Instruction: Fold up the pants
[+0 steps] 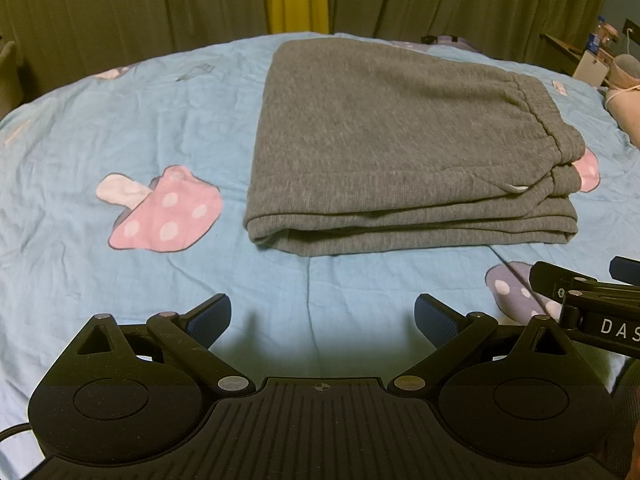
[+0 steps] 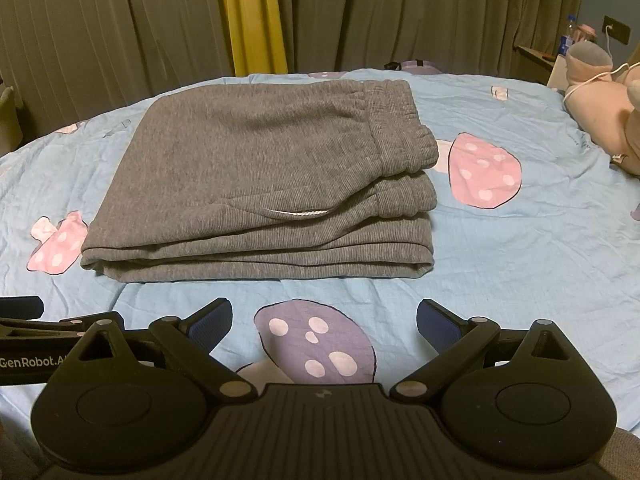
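Pants [image 1: 400, 152] lie folded in a stack on the bed [image 1: 120, 128], straight ahead of my right gripper [image 2: 324, 322], waistband to the right. My left gripper [image 1: 322, 318] sits alongside; both gape wide, holding nothing.

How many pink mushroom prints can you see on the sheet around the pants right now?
2. One pink mushroom lies left of the folded grey pants; the other pink mushroom lies right of the waistband. More may be hidden under the pants.

pants [image 2: 260, 184] on bedsheet [image 2: 520, 260] | curtains [image 2: 360, 12] behind | plush toy [image 2: 600, 112] right
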Demonstrator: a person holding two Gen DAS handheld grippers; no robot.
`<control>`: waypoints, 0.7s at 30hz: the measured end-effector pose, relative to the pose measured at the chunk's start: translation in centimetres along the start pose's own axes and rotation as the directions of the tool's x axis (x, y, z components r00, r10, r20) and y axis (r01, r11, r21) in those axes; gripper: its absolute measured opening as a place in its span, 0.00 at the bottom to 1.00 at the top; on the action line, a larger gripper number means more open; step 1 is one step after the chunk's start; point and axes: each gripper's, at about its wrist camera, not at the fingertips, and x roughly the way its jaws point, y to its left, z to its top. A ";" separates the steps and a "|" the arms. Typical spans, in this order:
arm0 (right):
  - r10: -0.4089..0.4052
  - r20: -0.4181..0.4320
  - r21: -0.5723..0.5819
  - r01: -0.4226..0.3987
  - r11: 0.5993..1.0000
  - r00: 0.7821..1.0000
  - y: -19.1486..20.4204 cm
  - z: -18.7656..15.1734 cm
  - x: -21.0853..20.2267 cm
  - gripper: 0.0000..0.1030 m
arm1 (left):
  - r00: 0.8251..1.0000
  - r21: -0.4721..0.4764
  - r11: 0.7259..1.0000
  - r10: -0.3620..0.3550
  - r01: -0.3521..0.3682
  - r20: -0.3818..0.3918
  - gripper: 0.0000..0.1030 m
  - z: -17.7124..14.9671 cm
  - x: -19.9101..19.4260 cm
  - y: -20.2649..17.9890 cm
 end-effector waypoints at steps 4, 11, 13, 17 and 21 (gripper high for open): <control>0.000 0.000 0.000 0.000 1.000 1.000 0.0 0.0 0.0 0.96 | 1.000 0.000 1.000 0.001 -0.001 0.000 0.98 0.0 0.0 0.0; -0.002 0.001 0.000 0.002 1.000 1.000 0.0 0.0 0.0 0.96 | 1.000 -0.002 1.000 -0.001 0.001 -0.002 0.98 0.0 0.1 0.0; -0.001 0.002 0.000 0.001 1.000 1.000 0.0 0.0 0.0 0.96 | 1.000 0.000 1.000 -0.002 0.002 -0.001 0.98 0.0 0.1 0.1; -0.002 0.002 -0.001 0.002 1.000 1.000 0.1 0.0 0.0 0.96 | 1.000 0.001 1.000 -0.003 0.003 -0.001 0.98 -0.1 0.1 0.1; -0.003 0.003 -0.001 0.003 1.000 1.000 0.1 0.1 0.0 0.96 | 1.000 0.000 1.000 -0.002 0.002 -0.001 0.98 0.0 0.1 0.1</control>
